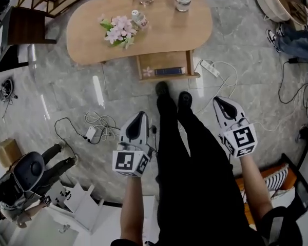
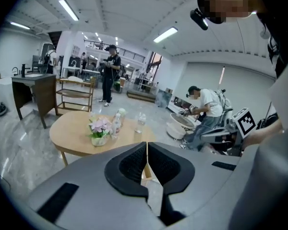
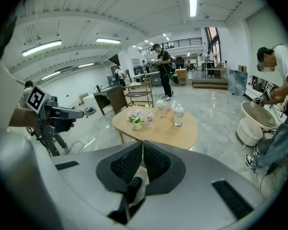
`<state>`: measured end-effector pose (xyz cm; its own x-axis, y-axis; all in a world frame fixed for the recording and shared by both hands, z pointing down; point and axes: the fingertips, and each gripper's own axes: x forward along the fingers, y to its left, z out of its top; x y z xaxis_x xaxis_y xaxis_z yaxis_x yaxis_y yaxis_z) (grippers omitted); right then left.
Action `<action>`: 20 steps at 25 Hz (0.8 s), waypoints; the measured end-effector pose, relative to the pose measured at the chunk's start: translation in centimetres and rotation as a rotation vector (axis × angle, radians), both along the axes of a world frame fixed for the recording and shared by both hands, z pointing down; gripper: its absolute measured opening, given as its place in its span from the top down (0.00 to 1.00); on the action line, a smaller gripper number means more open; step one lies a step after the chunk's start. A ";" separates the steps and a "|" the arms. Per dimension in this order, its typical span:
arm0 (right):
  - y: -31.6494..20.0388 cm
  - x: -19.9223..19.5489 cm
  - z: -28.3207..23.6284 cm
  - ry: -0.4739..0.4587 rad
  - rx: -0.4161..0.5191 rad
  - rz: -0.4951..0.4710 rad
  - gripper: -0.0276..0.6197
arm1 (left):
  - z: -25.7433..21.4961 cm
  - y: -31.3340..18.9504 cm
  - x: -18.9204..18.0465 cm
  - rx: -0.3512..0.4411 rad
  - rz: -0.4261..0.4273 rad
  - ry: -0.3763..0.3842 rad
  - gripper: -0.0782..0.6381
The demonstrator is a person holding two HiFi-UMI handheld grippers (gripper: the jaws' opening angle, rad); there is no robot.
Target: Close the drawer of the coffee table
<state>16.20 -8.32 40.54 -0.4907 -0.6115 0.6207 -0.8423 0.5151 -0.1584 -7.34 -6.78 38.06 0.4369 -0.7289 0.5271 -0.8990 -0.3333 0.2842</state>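
A light wooden coffee table (image 1: 164,35) stands on the marble floor ahead of my feet. Its drawer (image 1: 167,70) is pulled out toward me, with a dark book and a small flower inside. My left gripper (image 1: 139,121) is shut and empty, well short of the drawer and to its left. On the other side of my legs the right gripper (image 1: 222,104) is likewise shut with nothing in it. In the left gripper view the table (image 2: 81,140) shows beyond the closed jaws (image 2: 147,155); in the right gripper view the table (image 3: 175,131) lies past the closed jaws (image 3: 142,152).
On the table stand a pink flower pot (image 1: 120,31), a small bottle (image 1: 139,18) and two glass jars (image 1: 183,0). Cables and a power strip (image 1: 210,68) lie on the floor. A shelf and dark desk (image 1: 28,24) stand at left; other people (image 2: 201,109) work nearby.
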 end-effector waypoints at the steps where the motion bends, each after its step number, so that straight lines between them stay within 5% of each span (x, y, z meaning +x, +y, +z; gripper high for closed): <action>1: -0.3 -0.2 1.1 0.011 -0.009 -0.007 0.94 | 1.5 -0.3 -0.1 -0.012 0.011 -0.007 0.87; 10: -2.7 -1.8 13.7 0.159 -0.086 -0.097 0.94 | 16.1 -3.2 -2.8 -0.148 0.134 -0.106 0.87; 15: -3.7 -2.1 21.1 0.223 -0.153 -0.127 0.93 | 23.5 -5.0 -4.8 -0.209 0.149 -0.129 0.78; 20: -3.8 -2.4 27.6 0.304 -0.222 -0.167 0.77 | 29.4 -6.0 -6.3 -0.264 0.190 -0.137 0.71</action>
<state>13.81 -12.13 68.17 -0.3458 -0.3735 0.8608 -0.7755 0.6302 -0.0381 -13.67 -12.76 67.49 0.4640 -0.4719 0.7497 -0.8635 -0.4297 0.2640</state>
